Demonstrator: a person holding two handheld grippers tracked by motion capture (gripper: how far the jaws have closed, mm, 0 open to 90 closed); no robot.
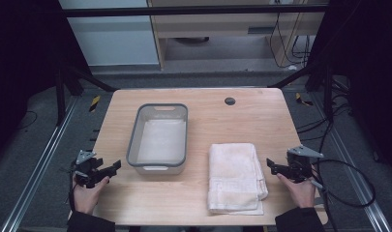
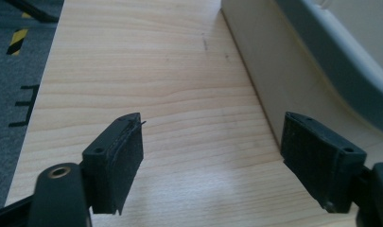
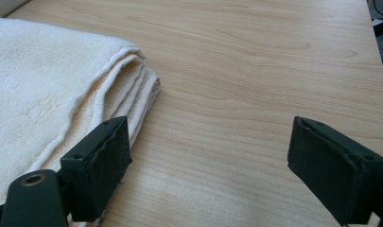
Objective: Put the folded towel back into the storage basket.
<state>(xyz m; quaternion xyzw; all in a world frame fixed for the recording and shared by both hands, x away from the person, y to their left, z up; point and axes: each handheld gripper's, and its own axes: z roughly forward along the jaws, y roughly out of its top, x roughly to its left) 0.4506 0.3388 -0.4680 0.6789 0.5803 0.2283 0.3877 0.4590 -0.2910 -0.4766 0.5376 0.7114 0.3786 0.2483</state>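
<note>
A folded cream towel (image 1: 234, 176) lies on the wooden table (image 1: 222, 121), right of centre near the front edge. Left of it stands a grey-rimmed white tub (image 1: 159, 138), empty inside. My left gripper (image 1: 112, 169) is held low at the table's front left, open, just left of the tub's near corner; the left gripper view (image 2: 213, 161) has bare wood between the jaws and the tub's wall (image 2: 274, 71) at right. Right of the towel my right gripper (image 1: 272, 166) is open; its left jaw sits at the towel's folded edge (image 3: 132, 90) in the right gripper view (image 3: 208, 161).
A round dark grommet (image 1: 230, 101) sits in the table's far side. Black frame bars and cables run around the table, with a cabinet behind. Bare wood lies between tub and towel and along the far right.
</note>
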